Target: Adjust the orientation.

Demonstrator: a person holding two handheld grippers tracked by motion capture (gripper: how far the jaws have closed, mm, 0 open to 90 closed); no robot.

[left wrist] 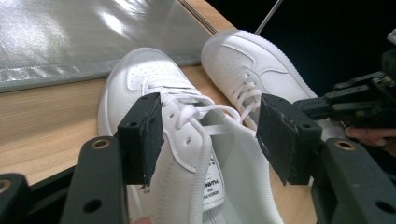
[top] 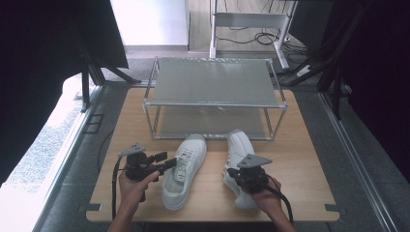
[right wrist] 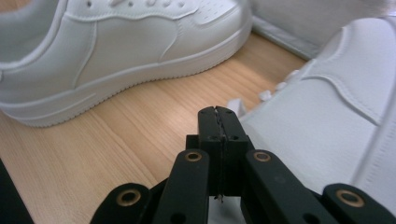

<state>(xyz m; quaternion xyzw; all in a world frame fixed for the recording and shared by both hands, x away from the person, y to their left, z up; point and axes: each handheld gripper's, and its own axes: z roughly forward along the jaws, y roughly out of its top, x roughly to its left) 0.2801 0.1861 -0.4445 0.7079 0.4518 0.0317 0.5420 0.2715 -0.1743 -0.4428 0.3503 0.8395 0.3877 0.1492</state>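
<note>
Two white lace-up leather sneakers on a light wooden table (top: 309, 159), just in front of a grey two-tier metal rack (top: 212, 87). Left sneaker (top: 183, 169) — left gripper (top: 164, 163), jaws spread wide, straddles its collar and laces. Right sneaker (top: 239, 164) — right gripper (top: 244, 176) at its heel; jaws pressed together, pads meeting, nothing seen between them.

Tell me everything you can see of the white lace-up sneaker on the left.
The white lace-up sneaker on the left looks like smooth leather, with a perforated toe, white laces and a printed tongue label. It stands upright on the wooden table, toe toward the metal rack. The left gripper is open, one jaw outside its collar, the other over its opening.
</note>
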